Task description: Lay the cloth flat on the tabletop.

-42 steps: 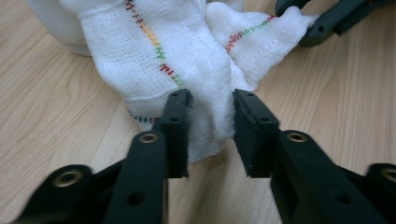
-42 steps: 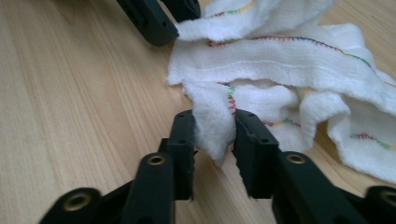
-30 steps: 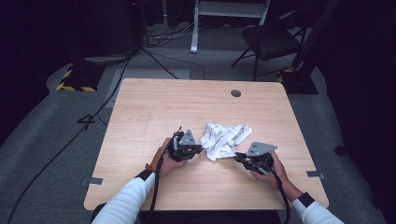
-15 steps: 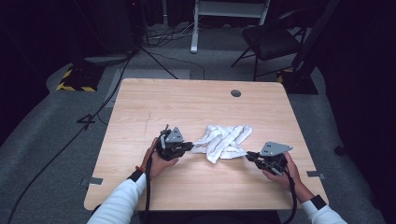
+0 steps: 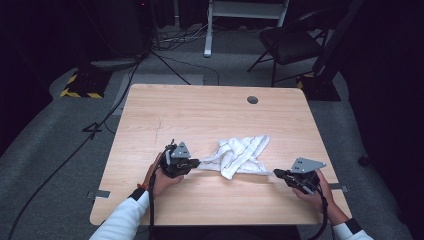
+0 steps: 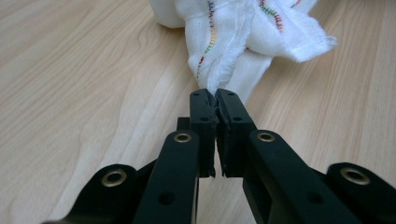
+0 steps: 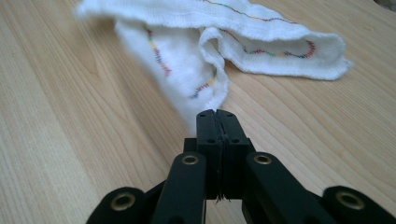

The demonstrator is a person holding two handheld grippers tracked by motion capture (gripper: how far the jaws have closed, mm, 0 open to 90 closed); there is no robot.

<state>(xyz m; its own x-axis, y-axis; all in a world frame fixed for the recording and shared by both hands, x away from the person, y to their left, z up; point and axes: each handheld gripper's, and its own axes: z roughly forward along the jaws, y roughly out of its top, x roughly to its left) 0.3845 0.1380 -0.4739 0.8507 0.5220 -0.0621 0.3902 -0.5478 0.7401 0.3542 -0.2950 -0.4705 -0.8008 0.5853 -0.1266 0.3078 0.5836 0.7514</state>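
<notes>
White terry cloth (image 5: 239, 156) with multicoloured edge stitching lies crumpled on your wooden worktop (image 5: 210, 115), between your two grippers and slightly nearer its front edge than the back.

Left: your left gripper (image 5: 196, 162) has its jaws closed on a pinch of the cloth's left end. In the left gripper view the cloth (image 6: 243, 42) rises from the jaw tips, and a sliver of white fabric shows in the slit between them; how deep the fabric reaches inside is hidden by the jaws themselves. The upper part of the cloth is cut off by the top edge of that view.

Right: your right gripper (image 5: 276, 173) has just been closing; its jaws now stand pressed together. In the right gripper view the cloth (image 7: 210, 56) tapers down to the jaw tips, but the strip just ahead of them is blurred, so the pinch itself is hard to make out. From the high view a thin corner of cloth stretches to those tips.

Your left hand (image 5: 161, 177) and right hand (image 5: 316, 187) hold the gripper bodies from behind, which hides much of each palm. Beyond the worktop, a chair (image 5: 290, 42) and floor cables (image 5: 165, 55) stand in deep shadow, with details indistinct.
</notes>
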